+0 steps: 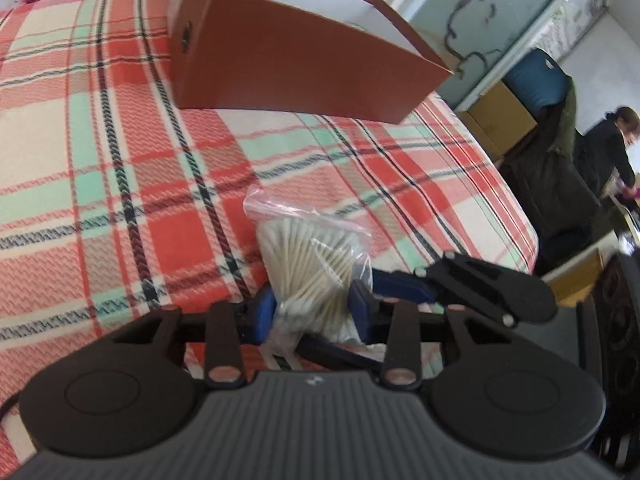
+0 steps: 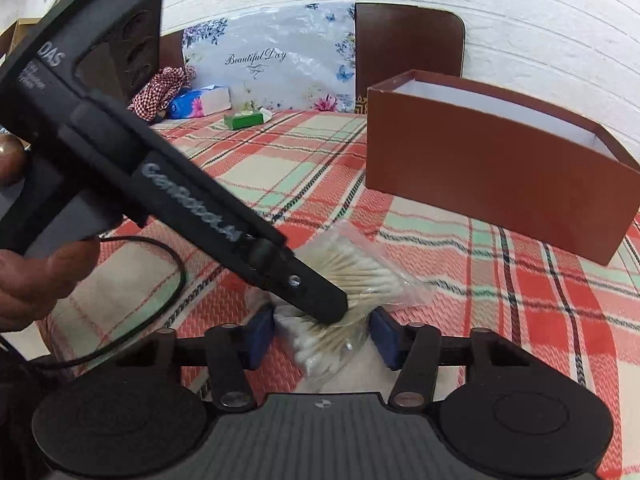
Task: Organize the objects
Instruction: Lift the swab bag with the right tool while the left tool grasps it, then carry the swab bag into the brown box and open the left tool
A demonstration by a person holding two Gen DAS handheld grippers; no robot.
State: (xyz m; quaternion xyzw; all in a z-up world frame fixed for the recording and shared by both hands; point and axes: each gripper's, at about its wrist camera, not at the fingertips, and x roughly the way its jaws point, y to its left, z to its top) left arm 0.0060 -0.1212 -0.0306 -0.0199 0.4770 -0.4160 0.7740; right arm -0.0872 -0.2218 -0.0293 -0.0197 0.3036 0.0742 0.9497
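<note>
A clear zip bag of cotton swabs (image 1: 316, 272) lies on the plaid blanket (image 1: 120, 160), in front of an open brown box with a white inside (image 1: 304, 64). My left gripper (image 1: 312, 304) is shut on the bag's near end, with a blue pad pressed to each side. The right gripper's fingers (image 1: 400, 285) reach in from the right onto the same bag. In the right wrist view the bag (image 2: 360, 276) sits between the blue pads of my right gripper (image 2: 322, 336), which press on it. The left gripper's fingers (image 2: 320, 296) cross over the bag from the upper left. The box (image 2: 492, 184) stands at the far right.
A blue tissue pack (image 2: 200, 104), a green box (image 2: 244, 119) and a floral package (image 2: 272, 60) lie by the dark headboard (image 2: 408, 40). A hand (image 2: 36, 280) holds the left gripper. The bed's edge drops off at the right, where a person (image 1: 616, 148), a cardboard box (image 1: 500, 120) and a blue suitcase (image 1: 536, 80) are.
</note>
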